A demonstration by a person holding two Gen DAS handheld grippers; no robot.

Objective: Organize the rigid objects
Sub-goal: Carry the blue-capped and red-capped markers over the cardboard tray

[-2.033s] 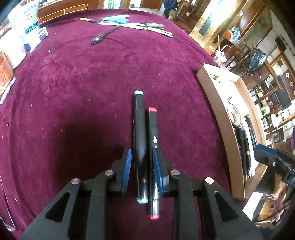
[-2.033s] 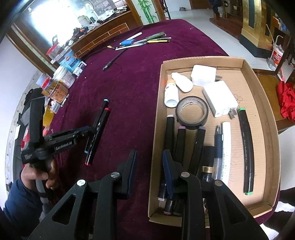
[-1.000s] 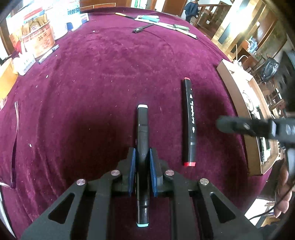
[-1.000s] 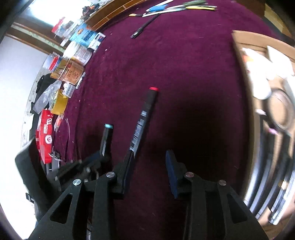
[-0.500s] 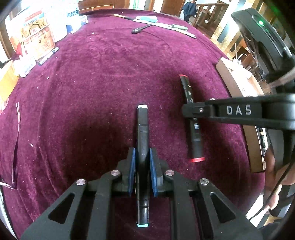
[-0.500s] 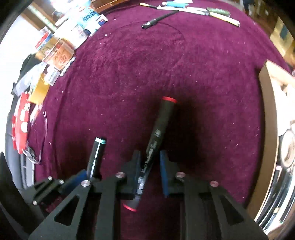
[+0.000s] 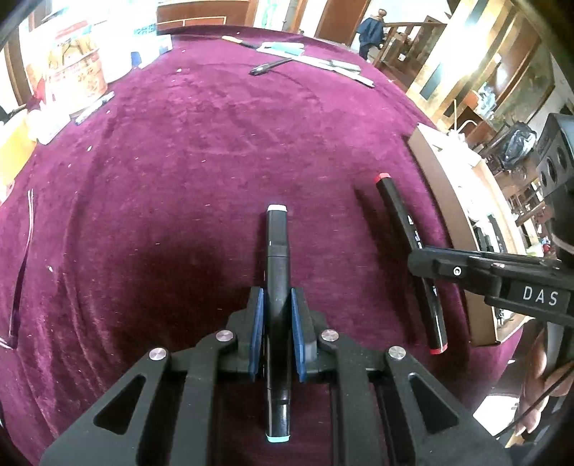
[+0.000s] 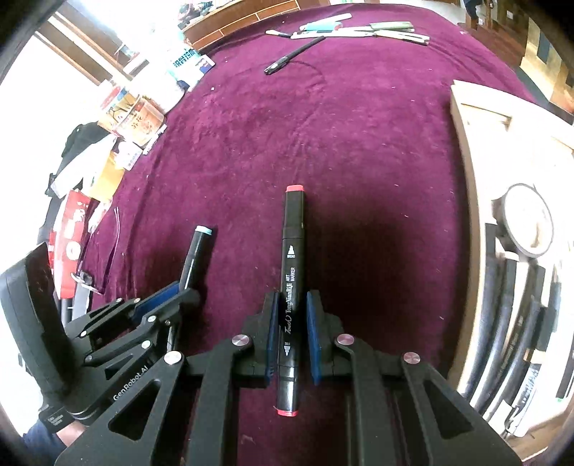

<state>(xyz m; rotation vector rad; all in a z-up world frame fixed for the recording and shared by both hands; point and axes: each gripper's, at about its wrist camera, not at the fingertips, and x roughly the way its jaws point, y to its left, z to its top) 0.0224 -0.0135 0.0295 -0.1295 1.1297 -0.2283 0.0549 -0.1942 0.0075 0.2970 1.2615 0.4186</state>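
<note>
My left gripper (image 7: 277,304) is shut on a black marker with light-blue end caps (image 7: 277,251), held lengthwise above the maroon cloth. My right gripper (image 8: 292,312) is shut on a black art marker with red end caps (image 8: 294,251). In the left wrist view the red-capped marker (image 7: 401,215) hangs to the right, gripped by the right tool beside the cardboard tray (image 7: 441,186). In the right wrist view the left gripper (image 8: 168,297) sits lower left with the blue-capped marker (image 8: 195,254) sticking out. The tray (image 8: 470,172) at right holds several dark markers and a tape roll (image 8: 527,226).
Pens, a black pen (image 8: 290,57) and cutters (image 8: 344,30) lie at the far edge of the round maroon table (image 8: 287,125). Tins, packets and boxes (image 8: 132,114) crowd the left rim. A person's hand (image 7: 545,362) holds the right tool at the right edge.
My right gripper closed on the red-capped marker and lifted it toward the tray side. The left gripper kept its hold on the blue-capped marker and barely moved.
</note>
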